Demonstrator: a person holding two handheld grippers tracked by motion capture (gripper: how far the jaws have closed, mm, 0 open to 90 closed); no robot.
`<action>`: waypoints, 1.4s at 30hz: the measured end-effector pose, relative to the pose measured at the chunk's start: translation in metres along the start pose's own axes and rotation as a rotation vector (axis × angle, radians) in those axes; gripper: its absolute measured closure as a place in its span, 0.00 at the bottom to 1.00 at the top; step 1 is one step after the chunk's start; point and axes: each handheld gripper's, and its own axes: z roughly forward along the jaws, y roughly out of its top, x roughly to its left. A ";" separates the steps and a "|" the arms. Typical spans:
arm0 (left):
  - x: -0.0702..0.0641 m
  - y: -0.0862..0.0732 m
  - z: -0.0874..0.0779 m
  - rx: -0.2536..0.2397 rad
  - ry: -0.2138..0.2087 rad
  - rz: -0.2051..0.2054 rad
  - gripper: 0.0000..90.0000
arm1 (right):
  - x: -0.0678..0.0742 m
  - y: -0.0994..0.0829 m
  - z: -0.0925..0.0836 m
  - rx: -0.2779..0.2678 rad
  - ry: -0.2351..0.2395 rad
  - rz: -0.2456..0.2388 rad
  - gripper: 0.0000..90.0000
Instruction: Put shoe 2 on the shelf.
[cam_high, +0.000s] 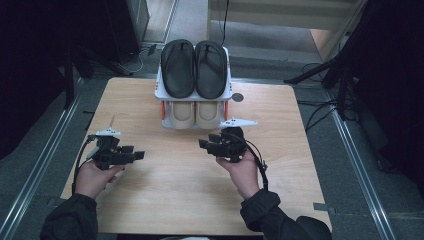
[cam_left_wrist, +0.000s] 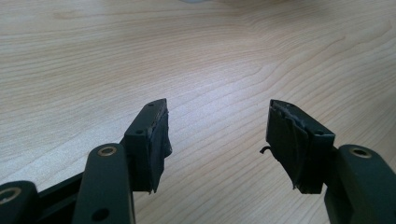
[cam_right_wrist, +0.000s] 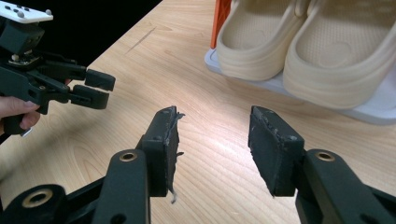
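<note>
A white two-tier shoe rack with orange posts stands at the far middle of the wooden table. A pair of black sandals lies on its top shelf, and a pair of beige slippers sits on the lower shelf. My left gripper hovers over bare wood at the table's left, open and empty. My right gripper is just in front of the rack, pointing left past the slippers, open with nothing between its jaws.
A small dark round disc lies on the table right of the rack. Black stands and cables occupy the floor at the right. Metal floor rails run along both sides of the table.
</note>
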 end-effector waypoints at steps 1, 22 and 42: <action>0.000 0.000 0.000 0.000 0.001 0.001 0.44 | -0.001 -0.002 0.000 -0.002 0.000 0.000 0.60; -0.006 0.002 0.001 0.003 -0.015 0.039 0.44 | -0.023 -0.046 0.004 0.020 0.001 0.011 0.57; -0.011 0.002 0.006 0.022 -0.025 0.053 0.44 | -0.022 -0.051 0.014 0.042 0.006 -0.029 0.55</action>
